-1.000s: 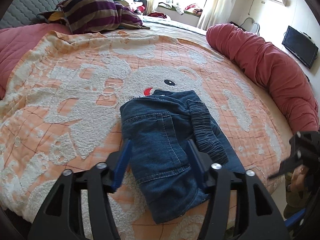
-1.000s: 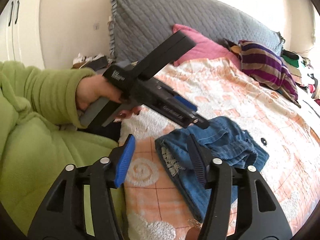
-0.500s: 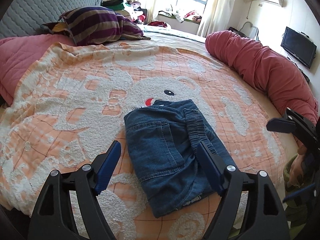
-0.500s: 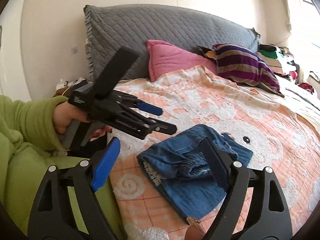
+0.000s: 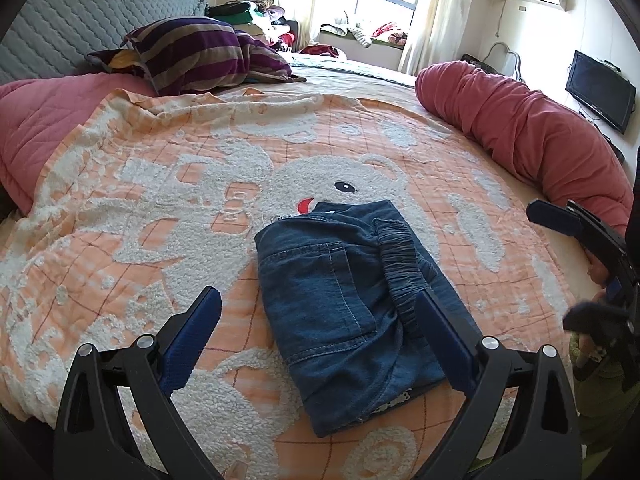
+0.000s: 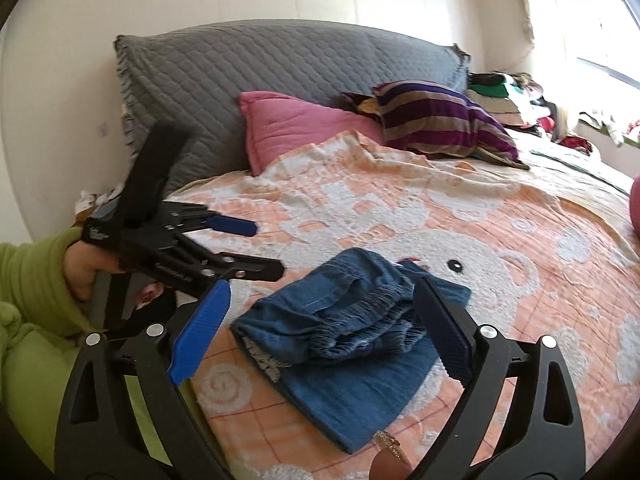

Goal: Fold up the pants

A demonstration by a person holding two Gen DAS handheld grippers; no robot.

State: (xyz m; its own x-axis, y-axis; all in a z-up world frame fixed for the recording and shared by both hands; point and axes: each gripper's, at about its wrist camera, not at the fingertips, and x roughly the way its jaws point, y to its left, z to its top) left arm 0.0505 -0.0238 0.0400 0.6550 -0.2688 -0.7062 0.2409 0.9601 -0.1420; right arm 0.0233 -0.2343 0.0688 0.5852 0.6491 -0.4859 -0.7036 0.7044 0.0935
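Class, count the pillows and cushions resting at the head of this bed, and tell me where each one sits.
3: a large grey quilted cushion against the wall, a pink pillow in front of it, and a striped pillow to the pink one's right. Others may be hidden behind these.

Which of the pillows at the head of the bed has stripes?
The striped pillow, purple and tan, beside the plain pink pillow.

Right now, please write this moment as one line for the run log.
task: fold pants | pants: folded bundle, lying on blanket | left tool: open, empty | right tool: open, empty | contact: none
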